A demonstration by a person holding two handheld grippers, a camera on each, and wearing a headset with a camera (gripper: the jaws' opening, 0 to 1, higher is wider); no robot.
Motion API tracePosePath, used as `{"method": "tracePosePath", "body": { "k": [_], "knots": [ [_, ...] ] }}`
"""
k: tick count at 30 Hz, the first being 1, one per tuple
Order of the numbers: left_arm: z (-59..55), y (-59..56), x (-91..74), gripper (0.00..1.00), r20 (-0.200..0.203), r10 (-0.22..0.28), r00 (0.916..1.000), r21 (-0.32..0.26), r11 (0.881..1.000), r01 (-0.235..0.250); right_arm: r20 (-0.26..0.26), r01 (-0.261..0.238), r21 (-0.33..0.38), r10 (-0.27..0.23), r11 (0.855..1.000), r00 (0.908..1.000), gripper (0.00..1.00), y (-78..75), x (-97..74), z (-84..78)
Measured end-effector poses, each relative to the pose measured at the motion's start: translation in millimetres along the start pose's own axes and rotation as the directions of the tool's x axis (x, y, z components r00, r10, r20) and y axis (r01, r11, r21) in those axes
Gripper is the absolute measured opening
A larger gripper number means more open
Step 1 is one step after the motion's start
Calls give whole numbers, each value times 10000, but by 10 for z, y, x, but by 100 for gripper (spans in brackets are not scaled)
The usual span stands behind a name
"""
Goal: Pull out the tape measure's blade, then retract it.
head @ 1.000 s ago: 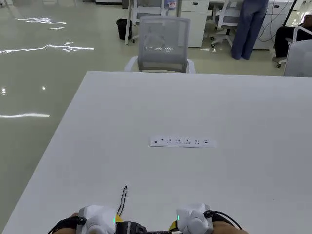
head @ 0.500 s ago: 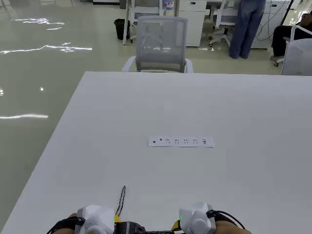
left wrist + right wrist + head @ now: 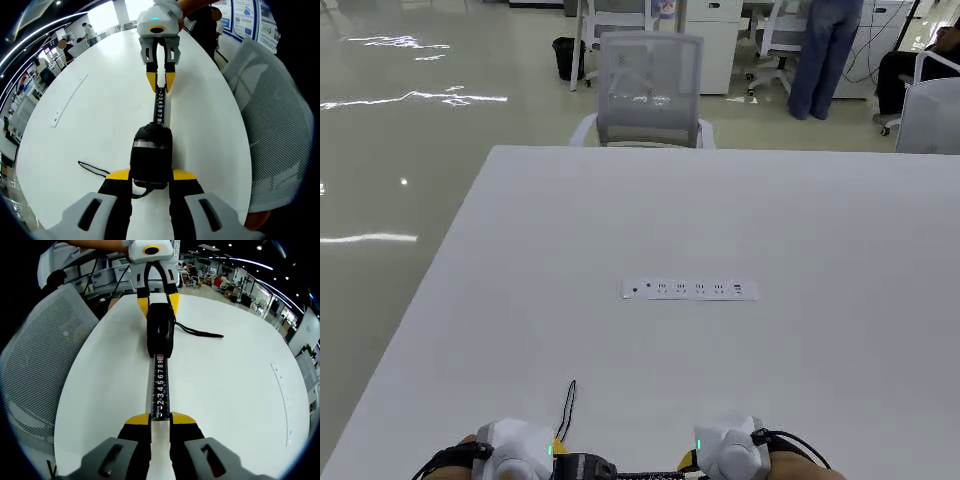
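Note:
A black tape measure (image 3: pixel 151 155) lies on the white table (image 3: pixel 100 115), and my left gripper (image 3: pixel 151 175) is shut on its case, a yellow-tipped finger on each side. Its blade (image 3: pixel 159 107) runs straight out to my right gripper (image 3: pixel 160 82), which pinches the blade's end. In the right gripper view my right gripper (image 3: pixel 160 418) is shut on the blade (image 3: pixel 160 385), whose numbers lead back to the case (image 3: pixel 161 332) held by the left gripper (image 3: pixel 159 302). A thin black wrist strap (image 3: pixel 569 405) trails from the case. Both grippers sit at the table's near edge, left (image 3: pixel 520 450) and right (image 3: pixel 730 458).
A white power strip (image 3: pixel 689 290) lies flat at mid-table. A grey mesh chair (image 3: pixel 652 90) stands at the far edge, and another mesh chair (image 3: pixel 270 115) is close behind the near edge. People and desks are far off on the shiny floor.
My right gripper has moved a little to the right, away from the left one, drawing more blade out of the case. The left gripper and the case have stayed put.

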State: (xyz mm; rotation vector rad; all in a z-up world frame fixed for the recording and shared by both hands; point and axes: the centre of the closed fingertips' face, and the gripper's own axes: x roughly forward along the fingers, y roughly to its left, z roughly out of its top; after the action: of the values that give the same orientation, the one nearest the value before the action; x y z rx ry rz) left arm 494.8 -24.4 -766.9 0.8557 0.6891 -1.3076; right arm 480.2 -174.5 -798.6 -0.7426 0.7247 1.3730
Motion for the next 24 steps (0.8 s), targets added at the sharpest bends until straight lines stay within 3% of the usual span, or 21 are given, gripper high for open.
{"method": "tracePosePath", "body": {
  "k": [24],
  "knots": [
    [-21, 16, 29, 23, -44, -70, 10000, 81, 9999, 71, -88, 22, 205, -20, 9998, 10000, 11, 13, -101, -153]
  ]
}}
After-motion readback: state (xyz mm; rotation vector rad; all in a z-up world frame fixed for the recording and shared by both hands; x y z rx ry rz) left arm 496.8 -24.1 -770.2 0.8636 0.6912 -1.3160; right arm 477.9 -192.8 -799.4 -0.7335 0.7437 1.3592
